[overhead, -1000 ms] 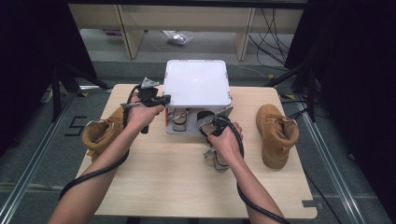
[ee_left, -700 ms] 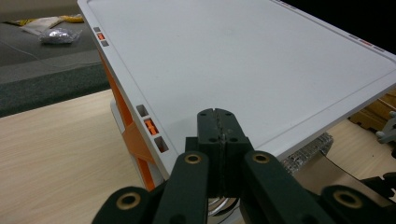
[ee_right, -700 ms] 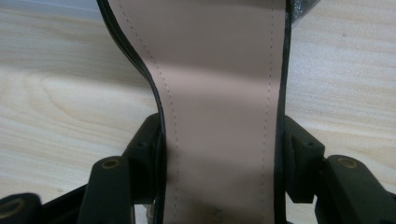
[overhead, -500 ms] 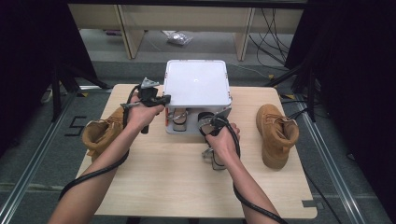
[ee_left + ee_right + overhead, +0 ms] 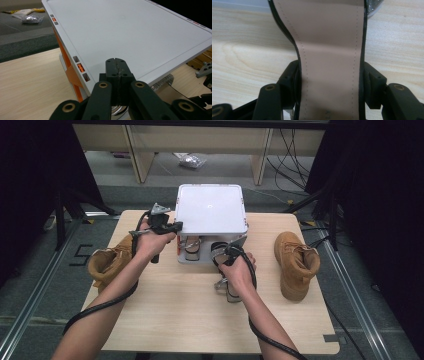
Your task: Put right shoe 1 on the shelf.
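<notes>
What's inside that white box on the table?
Through the white box's open front, one sandal sits inside; the right gripper clamps a second sandal at the opening. The lid hides anything deeper.

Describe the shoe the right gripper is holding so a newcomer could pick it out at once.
Start at the white box at the back middle of the wooden table. Just in front of its right corner, the right gripper is shut on the sandal, its jaws on either side of the sole. Unlike the two tan boots at the table's ends, it is slim, with a pale pink insole and black edging.
</notes>
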Tool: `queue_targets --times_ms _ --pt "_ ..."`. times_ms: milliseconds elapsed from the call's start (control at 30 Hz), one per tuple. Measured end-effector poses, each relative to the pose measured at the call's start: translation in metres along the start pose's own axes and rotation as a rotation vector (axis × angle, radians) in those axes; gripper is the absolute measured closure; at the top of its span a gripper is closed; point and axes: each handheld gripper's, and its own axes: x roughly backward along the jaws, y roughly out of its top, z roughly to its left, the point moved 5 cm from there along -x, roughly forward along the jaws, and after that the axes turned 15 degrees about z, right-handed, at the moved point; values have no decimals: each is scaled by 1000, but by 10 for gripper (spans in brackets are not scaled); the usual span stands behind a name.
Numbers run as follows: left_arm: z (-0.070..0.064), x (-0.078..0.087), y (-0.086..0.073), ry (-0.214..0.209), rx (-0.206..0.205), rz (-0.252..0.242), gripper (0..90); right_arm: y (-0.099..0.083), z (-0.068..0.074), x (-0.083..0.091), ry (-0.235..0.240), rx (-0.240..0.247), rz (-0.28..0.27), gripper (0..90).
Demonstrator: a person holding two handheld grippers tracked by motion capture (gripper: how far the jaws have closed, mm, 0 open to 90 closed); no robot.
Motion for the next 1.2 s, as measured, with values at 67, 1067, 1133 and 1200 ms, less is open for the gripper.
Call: queue_targets --times_ms 67,1067,1133,1200 --pt "0 0 0 -1 1 0 894 -1 3 3 7 -22 4 398" --pt "0 0 0 2 -2 -6 894 -59 -23 73 132 136 -136 788" --pt "-1 0 0 4 -2 -6 894 -60 -24 75 148 131 -156 793" --pt "-1 0 0 7 -1 -1 894 -64 -27 78 137 140 -143 812"
